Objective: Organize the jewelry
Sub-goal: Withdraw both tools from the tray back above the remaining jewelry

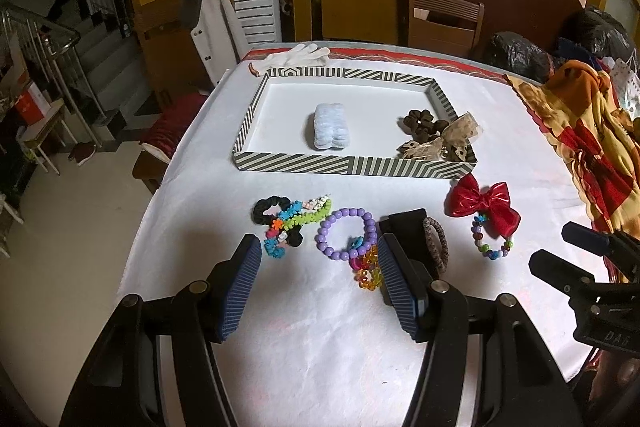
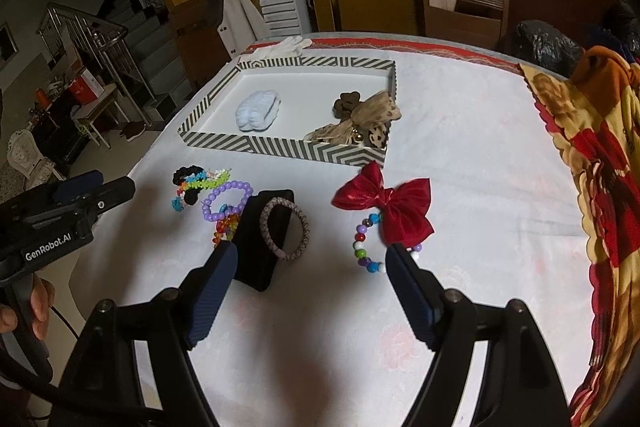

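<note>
A striped tray (image 1: 348, 165) (image 2: 280, 147) stands mid-table and holds a pale blue scrunchie (image 1: 330, 126) (image 2: 259, 113) and a brown leopard bow (image 1: 436, 139) (image 2: 360, 123). In front of the tray lie a colourful band cluster (image 1: 288, 223) (image 2: 196, 185), a purple bead bracelet (image 1: 346, 235) (image 2: 226, 201), an orange bead piece (image 1: 368, 271), a braided pink band (image 2: 285, 229) on a black block (image 2: 264, 239), a red bow (image 1: 484, 207) (image 2: 390, 205) and a mixed bead bracelet (image 1: 492, 243) (image 2: 366, 247). My left gripper (image 1: 320, 287) is open and empty near the purple bracelet. My right gripper (image 2: 308, 291) is open and empty.
An orange and red blanket (image 1: 588, 147) (image 2: 600, 167) lies on the table's right side. A white glove (image 1: 298, 57) lies behind the tray. Chairs (image 1: 444, 19) and black bags (image 1: 516, 55) stand past the far edge. The table's left edge drops to the floor.
</note>
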Available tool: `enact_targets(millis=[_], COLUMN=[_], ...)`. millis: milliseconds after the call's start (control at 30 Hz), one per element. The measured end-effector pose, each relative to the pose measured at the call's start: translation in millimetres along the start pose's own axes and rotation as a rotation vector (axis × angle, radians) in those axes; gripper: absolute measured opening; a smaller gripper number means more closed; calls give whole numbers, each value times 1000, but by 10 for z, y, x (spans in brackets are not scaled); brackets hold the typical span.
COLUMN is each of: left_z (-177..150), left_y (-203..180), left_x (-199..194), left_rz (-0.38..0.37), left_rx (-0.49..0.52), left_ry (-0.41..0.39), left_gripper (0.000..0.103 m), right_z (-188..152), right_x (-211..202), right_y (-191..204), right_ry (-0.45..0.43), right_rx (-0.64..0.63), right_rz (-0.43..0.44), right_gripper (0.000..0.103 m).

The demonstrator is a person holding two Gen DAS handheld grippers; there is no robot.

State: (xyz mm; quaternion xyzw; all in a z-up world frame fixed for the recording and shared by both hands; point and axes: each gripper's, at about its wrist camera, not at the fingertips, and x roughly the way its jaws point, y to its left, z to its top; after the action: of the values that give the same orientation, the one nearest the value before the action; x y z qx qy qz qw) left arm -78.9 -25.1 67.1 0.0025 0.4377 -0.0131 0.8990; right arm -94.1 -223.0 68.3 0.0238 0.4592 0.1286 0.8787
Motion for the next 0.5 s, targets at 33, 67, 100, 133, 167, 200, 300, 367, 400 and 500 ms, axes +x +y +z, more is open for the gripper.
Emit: enact_targets(millis=[33, 67, 100, 133, 167, 200, 300, 367, 400, 500], left_z=[-1, -2, -2, -5, -4, -6, -9, -13, -14, -22], left_y=[-5, -6, -7, -8, -7, -11, -8, 0, 6, 24], left_x=[-2, -3, -6, -5, -4, -5, -1, 7, 15, 32], left_rz=[2, 4, 5, 6, 7, 7, 7, 8, 8, 7], left_rx=[2, 3, 5, 5, 5, 5, 5, 6, 5, 3], left_ry=[-2, -3, -3, -3, -4, -5, -4, -1, 1, 8], left_gripper=[55, 55, 55, 55, 55, 55, 55, 55, 55, 55], right_z=[2, 1, 5, 2, -1, -3, -11, -11, -11, -10], right_x=[2, 1, 11, 13, 16, 20, 30, 40, 47, 70], right_y=[1, 1, -1, 2, 3, 7, 5, 3, 1, 8], right_ry=[0, 1, 1, 2, 4, 6, 11, 14, 17, 23], right_rx=[-1, -1, -2, -4, -5, -7, -9, -8, -7, -6], right_rz=[0, 0, 1, 1, -1, -1, -1, -1, 0, 2], right_gripper=[80, 80, 80, 80, 80, 80, 80, 80, 80, 80])
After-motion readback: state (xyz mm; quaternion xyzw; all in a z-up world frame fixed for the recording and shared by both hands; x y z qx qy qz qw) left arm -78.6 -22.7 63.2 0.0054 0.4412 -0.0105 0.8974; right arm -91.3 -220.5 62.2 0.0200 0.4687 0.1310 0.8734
